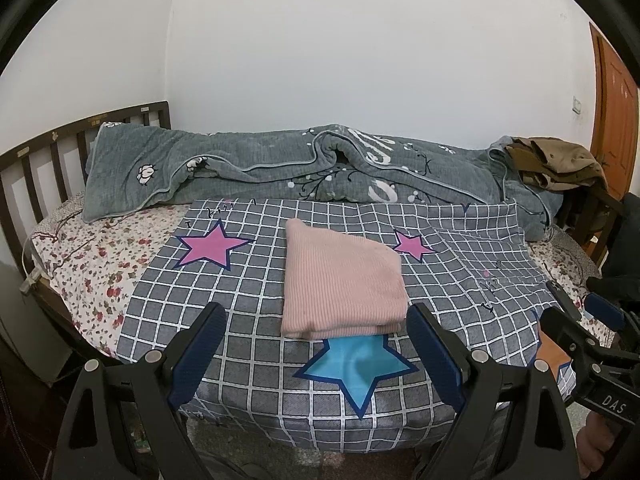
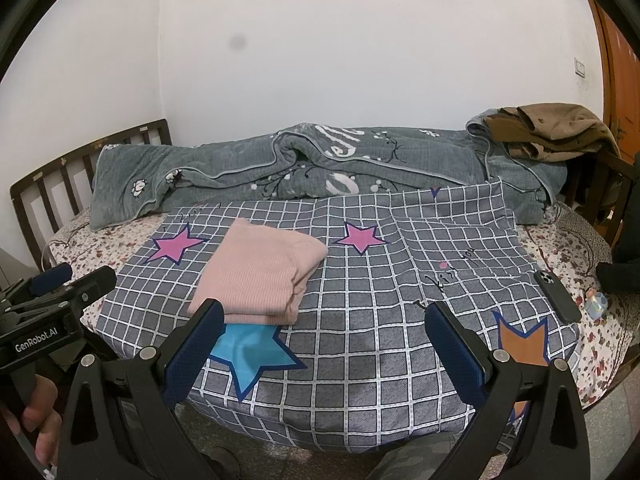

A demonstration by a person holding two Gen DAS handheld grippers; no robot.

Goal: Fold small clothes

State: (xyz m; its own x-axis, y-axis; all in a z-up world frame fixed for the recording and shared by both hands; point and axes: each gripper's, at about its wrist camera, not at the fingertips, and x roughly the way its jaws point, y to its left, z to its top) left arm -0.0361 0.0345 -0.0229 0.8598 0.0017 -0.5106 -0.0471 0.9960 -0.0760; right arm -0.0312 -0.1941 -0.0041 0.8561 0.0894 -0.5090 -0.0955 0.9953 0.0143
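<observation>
While both tongs hang spread wide with nothing between their fingers, the folded pink garment [image 1: 340, 280] lies flat on the grey checked sheet [image 1: 472, 280] that covers the near part of the bed [image 1: 80, 272]. Seen from the left wrist, the left tongs [image 1: 316, 354] stand just short of the garment's near edge: the right finger's blue pad [image 1: 436, 356] sits close beside the garment's near right corner, apart from it, and the left pad [image 1: 198, 356] is off to the garment's left over bare checked cloth. A blue star [image 1: 356, 368] printed on the sheet peeks out from under the garment's near edge, between the two fingers.

From the right wrist, the right tongs [image 2: 324, 354] are open over plain checked sheet, and the garment [image 2: 260, 272] lies ahead and to the left of them; the left finger's pad [image 2: 194, 354] overlaps its near corner in the view, though contact cannot be told. The left tongs [image 2: 52, 280] show at the left edge of that view, held by a hand [image 2: 38, 416].

Beyond the garment, two pink stars flank it, and a rumpled grey-green quilt [image 1: 280, 168] runs along the wall side of the bed. A dark phone [image 2: 556, 296] lies on the sheet's right edge, well apart from the garment, and brown clothes [image 2: 552, 128] are heaped at the far right.
</observation>
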